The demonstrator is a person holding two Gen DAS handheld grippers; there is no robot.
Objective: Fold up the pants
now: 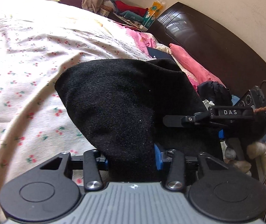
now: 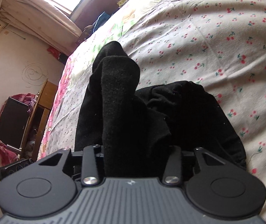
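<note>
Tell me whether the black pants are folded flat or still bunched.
Still bunched: the black fleece pants lie crumpled on the cherry-print bedsheet, one part lifted by the right claw.

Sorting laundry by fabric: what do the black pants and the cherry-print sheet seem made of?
Black pants: probably fleece or a brushed knit, matte with a fuzzy nap and specks of lint. Cherry-print sheet: likely thin woven cotton, matte, with sharp creases.

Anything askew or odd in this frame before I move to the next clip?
The black pants are bunched, not flat: one rolled section stands up between the right tongs, the rest crumpled on the cherry-print sheet. The left tongs also clamp a bulging fold. Nothing looks damaged or spilled.
</note>
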